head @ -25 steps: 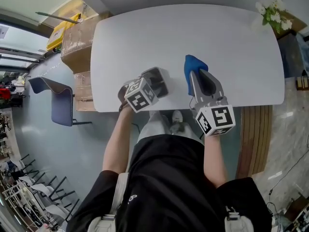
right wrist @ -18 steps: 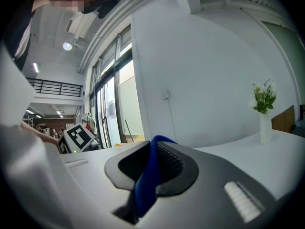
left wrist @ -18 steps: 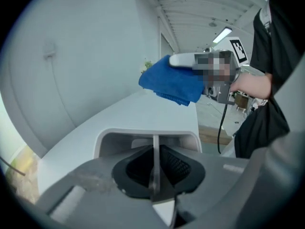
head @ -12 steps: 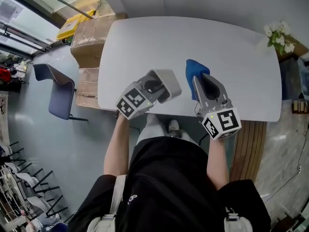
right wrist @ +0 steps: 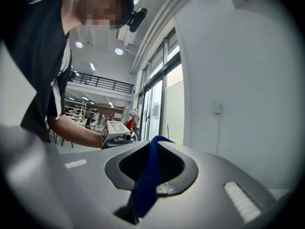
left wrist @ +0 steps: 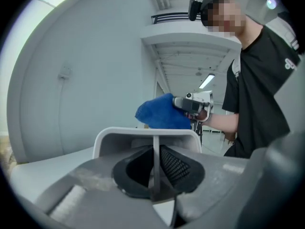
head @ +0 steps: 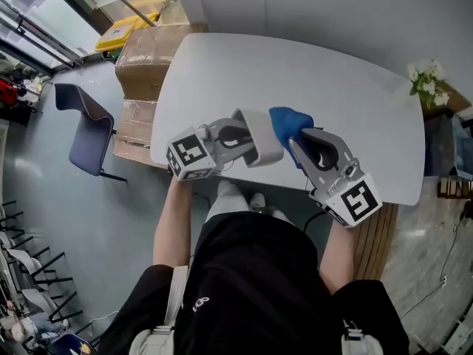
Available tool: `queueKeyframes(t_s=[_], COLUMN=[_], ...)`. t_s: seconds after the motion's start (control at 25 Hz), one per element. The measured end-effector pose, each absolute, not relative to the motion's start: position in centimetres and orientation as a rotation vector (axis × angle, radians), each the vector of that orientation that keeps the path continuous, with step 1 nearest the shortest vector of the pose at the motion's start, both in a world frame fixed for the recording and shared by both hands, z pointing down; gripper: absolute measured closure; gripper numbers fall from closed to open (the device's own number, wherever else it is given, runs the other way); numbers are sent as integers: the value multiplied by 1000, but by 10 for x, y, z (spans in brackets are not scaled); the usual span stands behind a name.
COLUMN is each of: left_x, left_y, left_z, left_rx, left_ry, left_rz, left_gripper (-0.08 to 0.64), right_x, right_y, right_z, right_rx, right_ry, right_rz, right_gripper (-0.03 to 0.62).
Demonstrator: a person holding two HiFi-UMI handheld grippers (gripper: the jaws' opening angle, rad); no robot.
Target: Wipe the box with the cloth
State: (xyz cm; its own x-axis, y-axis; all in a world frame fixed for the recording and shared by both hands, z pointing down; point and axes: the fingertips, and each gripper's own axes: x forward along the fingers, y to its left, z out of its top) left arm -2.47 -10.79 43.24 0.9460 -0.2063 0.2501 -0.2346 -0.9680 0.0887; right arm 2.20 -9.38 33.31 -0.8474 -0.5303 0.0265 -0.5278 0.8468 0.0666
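A black shirt [head: 259, 287] is seen lowest in the head view, with two bare forearms reaching forward from it.

The left gripper [head: 238, 134] is held level, and its jaws are pressed onto a thin wall of a pale grey box [head: 260, 135] with rounded corners. In the left gripper view that wall is seen standing upright between the two dark pads of the left gripper [left wrist: 153, 171], and the open box [left wrist: 147, 135] is turned away from the camera.

The right gripper [head: 297, 140] is clamped on a blue cloth [head: 287, 120]; in the right gripper view a fold of the cloth [right wrist: 145, 185] is pinched between the jaws of the right gripper [right wrist: 148, 168]. A bunch of the cloth [left wrist: 159, 112] is pushed out past the tips and is held just beside the box's far rim; whether they touch cannot be told.

Both things are held over the near edge of a white table [head: 332, 72]. Farther off, stacked cardboard boxes [head: 148, 58] and a blue chair [head: 85, 124] are seen at the left, and white flowers [head: 425, 80] at the right.
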Motion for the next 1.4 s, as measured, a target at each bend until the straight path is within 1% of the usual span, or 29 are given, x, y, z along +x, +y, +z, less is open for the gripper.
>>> queueKeyframes(t_s=[0.2,0.6,0.8,1.4], left_x=[-24,-21,-13,-2], left_y=[-100,-85,-79,-47], left_z=[413,400,397,395], left_rx=[3013,3075,3101,3125], left_ry=[-282,-175,-118,134], left_rz=[270,343,431,536], left_gripper=[512,512,512,512], right_x=[3,-18,-22,-25], right_y=[-66,-37,-32,-44], right_z=[326,333,338,328], right_rx=[634,388,294,322], right_ry=[-3015,-3009,-2932,-2959], right_rz=[-139,-165,-264,-303], right_gripper=[546,546,546,545])
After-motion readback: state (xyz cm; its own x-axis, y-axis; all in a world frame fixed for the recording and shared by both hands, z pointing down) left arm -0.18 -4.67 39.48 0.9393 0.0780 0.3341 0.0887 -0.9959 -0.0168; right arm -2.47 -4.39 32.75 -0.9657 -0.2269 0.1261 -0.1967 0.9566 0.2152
